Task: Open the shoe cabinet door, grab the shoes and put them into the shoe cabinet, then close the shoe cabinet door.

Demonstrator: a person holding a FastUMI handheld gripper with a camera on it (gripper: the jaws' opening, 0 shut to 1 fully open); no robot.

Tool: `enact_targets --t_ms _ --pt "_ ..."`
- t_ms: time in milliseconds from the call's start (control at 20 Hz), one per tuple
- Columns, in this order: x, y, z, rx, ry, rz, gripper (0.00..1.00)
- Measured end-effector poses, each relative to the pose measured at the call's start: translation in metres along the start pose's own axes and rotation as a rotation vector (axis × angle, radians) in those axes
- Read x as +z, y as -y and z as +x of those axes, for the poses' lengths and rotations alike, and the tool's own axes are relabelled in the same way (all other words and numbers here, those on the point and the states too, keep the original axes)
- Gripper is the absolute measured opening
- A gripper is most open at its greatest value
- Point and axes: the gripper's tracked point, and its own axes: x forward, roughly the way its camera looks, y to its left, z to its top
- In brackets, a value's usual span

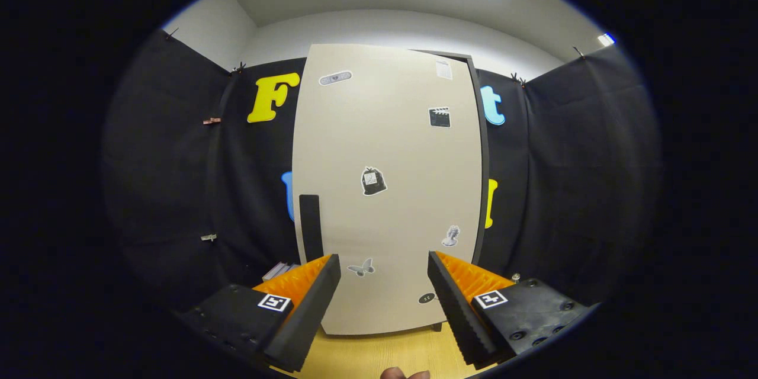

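My gripper hangs with fingers apart, holding nothing, facing the closed cabinet door; its dark handle sits far left.

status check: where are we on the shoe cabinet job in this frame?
Done: nothing that shows. The tall beige shoe cabinet door with stickers looks shut, so either the job is just starting or it is finished.
In hand: the claw is open and empty, facing the door, with the black vertical handle just beyond its left finger.
Left, if starting: open, load shoes, close.
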Motion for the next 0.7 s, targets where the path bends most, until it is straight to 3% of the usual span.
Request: enact_targets --t_ms 700 --pt "-0.0016 0.0015 0.0019 -0.004 0.001 0.006 0.96"
